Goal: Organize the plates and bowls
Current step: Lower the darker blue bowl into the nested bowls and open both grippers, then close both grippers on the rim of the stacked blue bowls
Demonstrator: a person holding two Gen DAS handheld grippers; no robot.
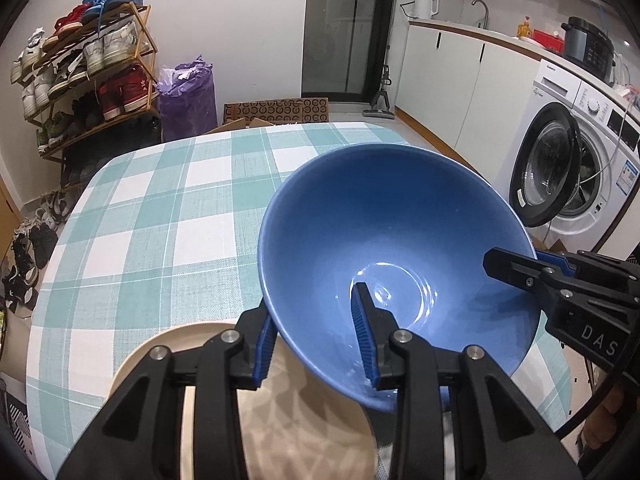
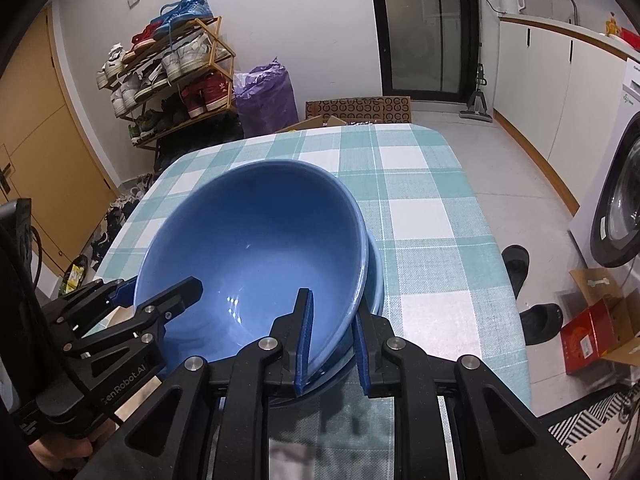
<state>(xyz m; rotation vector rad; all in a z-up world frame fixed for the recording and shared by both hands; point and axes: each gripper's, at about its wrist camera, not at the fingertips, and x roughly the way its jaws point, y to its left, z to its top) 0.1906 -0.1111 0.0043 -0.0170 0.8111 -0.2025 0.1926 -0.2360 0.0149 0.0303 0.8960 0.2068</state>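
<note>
A large blue bowl (image 1: pixel 384 240) is held tilted above the checked table, gripped from both sides. My left gripper (image 1: pixel 316 344) is shut on its near-left rim, one finger inside, one outside. My right gripper (image 2: pixel 332 344) is shut on the opposite rim; it shows at the right in the left wrist view (image 1: pixel 532 272). In the right wrist view the bowl (image 2: pixel 256 248) sits in or just above a second blue bowl (image 2: pixel 378 280), whose rim shows below it. A beige plate (image 1: pixel 280 420) lies on the table under my left gripper.
The teal-and-white checked tablecloth (image 1: pixel 160 220) covers the table. A shoe rack (image 1: pixel 88 76) and a purple bag (image 1: pixel 188 104) stand beyond the far edge. A washing machine (image 1: pixel 568 168) with its door open is to the right. Slippers (image 2: pixel 536 300) and boxes (image 2: pixel 596 324) lie on the floor.
</note>
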